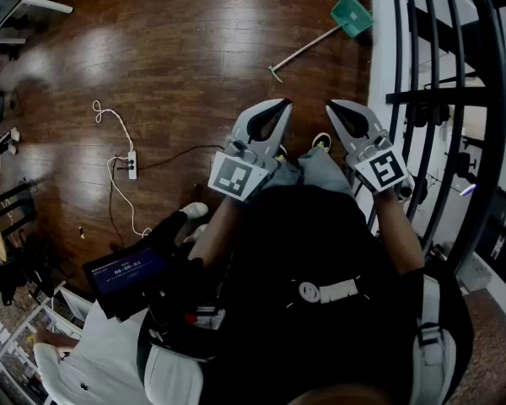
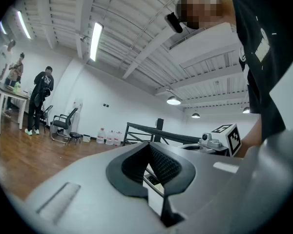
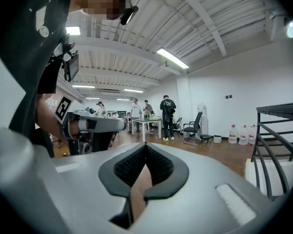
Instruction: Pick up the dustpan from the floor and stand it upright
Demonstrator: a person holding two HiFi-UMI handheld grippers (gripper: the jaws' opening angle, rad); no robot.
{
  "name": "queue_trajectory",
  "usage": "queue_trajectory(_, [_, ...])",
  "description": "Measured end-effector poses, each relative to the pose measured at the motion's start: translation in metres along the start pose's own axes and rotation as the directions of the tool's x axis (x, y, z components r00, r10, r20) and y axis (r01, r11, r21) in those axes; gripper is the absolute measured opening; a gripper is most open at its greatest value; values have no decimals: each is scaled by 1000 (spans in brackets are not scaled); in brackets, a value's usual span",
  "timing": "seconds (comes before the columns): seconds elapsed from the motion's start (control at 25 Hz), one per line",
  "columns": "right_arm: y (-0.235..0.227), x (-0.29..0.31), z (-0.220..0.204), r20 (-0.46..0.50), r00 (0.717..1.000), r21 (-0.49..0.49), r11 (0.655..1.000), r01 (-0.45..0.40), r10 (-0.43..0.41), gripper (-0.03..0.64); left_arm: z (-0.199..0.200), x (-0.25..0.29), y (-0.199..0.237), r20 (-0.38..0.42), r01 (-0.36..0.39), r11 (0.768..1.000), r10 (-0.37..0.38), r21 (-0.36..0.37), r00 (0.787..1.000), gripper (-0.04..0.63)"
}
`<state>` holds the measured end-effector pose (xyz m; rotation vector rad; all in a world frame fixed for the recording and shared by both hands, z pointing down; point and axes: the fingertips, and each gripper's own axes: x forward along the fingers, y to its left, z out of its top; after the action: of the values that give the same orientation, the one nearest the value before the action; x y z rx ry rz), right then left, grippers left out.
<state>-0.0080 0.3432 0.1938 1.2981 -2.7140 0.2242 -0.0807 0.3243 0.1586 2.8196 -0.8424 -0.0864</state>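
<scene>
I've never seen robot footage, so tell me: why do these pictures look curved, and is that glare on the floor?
Head view: pale glare streaks on the wooden floor, the green dustpan clear, the railing bars bowed by the wide lens. Left gripper view: dark rounded corners, the ceiling strip light blown white. Right gripper view: same round rim, the right gripper looming large up close.

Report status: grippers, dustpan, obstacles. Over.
Left gripper and right gripper shut, empty. Dustpan lies on floor ahead, untouched. Nothing between; railing beside it.

Dustpan point(image 1: 352, 13) lies on floor point(image 1: 185, 49) near the railing point(image 1: 422, 74).
</scene>
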Motion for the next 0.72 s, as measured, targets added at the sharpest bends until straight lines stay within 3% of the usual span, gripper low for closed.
queue_trajectory(0.24, [-55, 39, -30, -87, 994, 10, 998, -67, 67, 5, -13, 34, 52, -50, -78, 997, 76, -26, 996, 17])
queue_trajectory(0.4, [-118, 78, -68, -178, 976, 7, 992, -124, 123, 5, -25, 82, 94, -85, -125, 992, 122, -27, 989, 17])
queue_trajectory(0.72, [-230, 163, -110, -219, 951, 119, 973, -197, 219, 5, -55, 194, 183, -217, -160, 987, 157, 1, 963, 17])
